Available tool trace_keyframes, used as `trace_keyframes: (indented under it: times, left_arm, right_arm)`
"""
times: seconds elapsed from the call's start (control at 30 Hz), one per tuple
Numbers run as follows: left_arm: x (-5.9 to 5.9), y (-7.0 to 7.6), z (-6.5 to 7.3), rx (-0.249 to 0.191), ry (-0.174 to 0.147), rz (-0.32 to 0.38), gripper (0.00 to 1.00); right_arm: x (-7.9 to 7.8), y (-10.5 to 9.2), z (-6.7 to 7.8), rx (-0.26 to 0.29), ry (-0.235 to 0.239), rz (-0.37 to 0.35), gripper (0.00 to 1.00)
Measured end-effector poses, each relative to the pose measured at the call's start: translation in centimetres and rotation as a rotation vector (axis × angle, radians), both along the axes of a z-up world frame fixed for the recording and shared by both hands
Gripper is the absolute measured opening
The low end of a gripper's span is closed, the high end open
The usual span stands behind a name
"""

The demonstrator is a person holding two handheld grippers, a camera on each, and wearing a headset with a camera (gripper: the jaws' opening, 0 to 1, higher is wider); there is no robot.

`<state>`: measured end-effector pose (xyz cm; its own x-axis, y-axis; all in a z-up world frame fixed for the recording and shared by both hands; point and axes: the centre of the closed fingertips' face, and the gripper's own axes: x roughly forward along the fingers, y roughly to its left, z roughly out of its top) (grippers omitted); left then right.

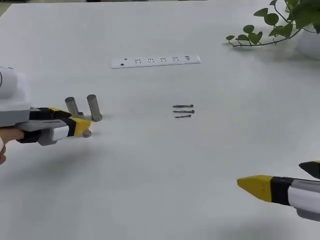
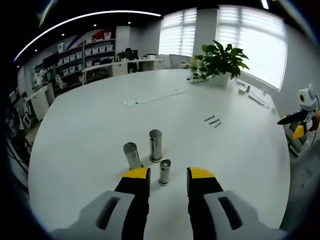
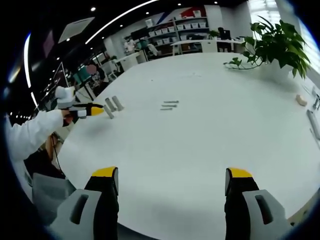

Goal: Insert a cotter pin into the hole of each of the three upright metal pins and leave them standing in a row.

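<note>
- The white table (image 1: 150,165) carries three metal pins (image 1: 93,107) standing close together at its left side. Two stand side by side on the far side, and the near pin (image 2: 165,171) stands just in front of them.
- The left gripper (image 2: 168,176) sits low at the table, level with the group. Its yellow-tipped fingers (image 2: 136,176) are spread, and the near pin stands between the tips with a gap showing on each side, so nothing is grasped.
- Three cotter pins (image 1: 183,111) lie flat on the table near its middle, parallel and just beside one another. They are well apart from the metal pins, to their right.
- The right gripper (image 3: 172,175) hangs over the near right part of the table, well apart from both sets of pins. Its fingers (image 3: 106,176) are released and spread wide.
- A white power strip (image 1: 156,61) lies on the far side of the table.
- At the far right corner a white pot (image 1: 311,46) holds a leafy green plant (image 1: 280,22) whose stems trail out over the table.
</note>
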<state>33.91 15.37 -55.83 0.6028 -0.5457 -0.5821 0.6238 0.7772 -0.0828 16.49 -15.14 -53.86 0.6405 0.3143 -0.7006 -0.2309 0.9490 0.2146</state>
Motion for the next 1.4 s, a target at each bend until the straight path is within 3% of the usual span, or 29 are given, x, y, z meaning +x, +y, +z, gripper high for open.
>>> trace_keyframes:
  times: [0.27,0.57,0.73,1.0,1.13,1.4]
  left_arm:
    - [0.8,-0.2,-0.8,0.031,0.001,-0.019,0.22]
    - [0.8,-0.4,-1.6,0.046,0.012,-0.033,0.14]
    - [0.9,-0.4,-1.6,0.054,0.002,-0.032,0.07]
    - [0.7,-0.3,-1.4,0.093,-0.022,-0.048,0.06]
    - [0.4,-0.4,-0.9,0.109,-0.042,-0.059,0.06]
    - [-0.4,-1.7,1.9,0.038,-0.076,-0.062,0.05]
  right_arm:
    - [0.1,-0.1,-0.2,-0.001,0.007,-0.006,0.86]
    - [0.3,-0.1,-0.4,0.001,0.010,-0.006,0.86]
    - [0.3,-0.1,-0.5,0.004,0.011,-0.007,0.85]
    - [0.2,-0.2,-0.4,0.009,0.011,-0.013,0.85]
    - [0.1,-0.1,-0.4,0.011,0.011,-0.009,0.85]
    - [0.3,0.1,0.0,0.011,-0.001,-0.002,0.85]
